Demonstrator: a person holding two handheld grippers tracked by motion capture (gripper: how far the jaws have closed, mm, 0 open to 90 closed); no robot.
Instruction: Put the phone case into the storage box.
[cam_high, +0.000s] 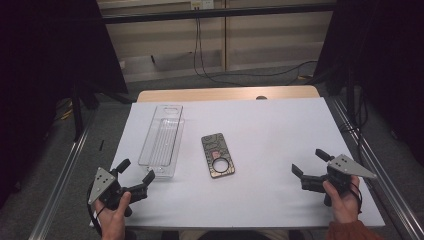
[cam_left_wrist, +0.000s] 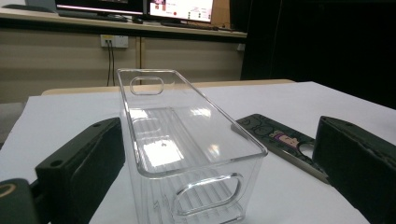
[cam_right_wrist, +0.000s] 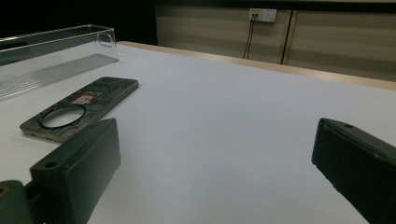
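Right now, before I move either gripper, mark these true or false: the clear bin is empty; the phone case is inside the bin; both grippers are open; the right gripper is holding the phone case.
1. The clear bin is empty. True.
2. The phone case is inside the bin. False: it lies flat on the white table, beside the bin.
3. The left gripper and right gripper are both open. True.
4. The right gripper holds the phone case. False: its jaws are empty, well apart from the case.

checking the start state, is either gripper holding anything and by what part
Nothing is held. The left gripper and right gripper both stand open above the table, clear of the clear bin and phone case.
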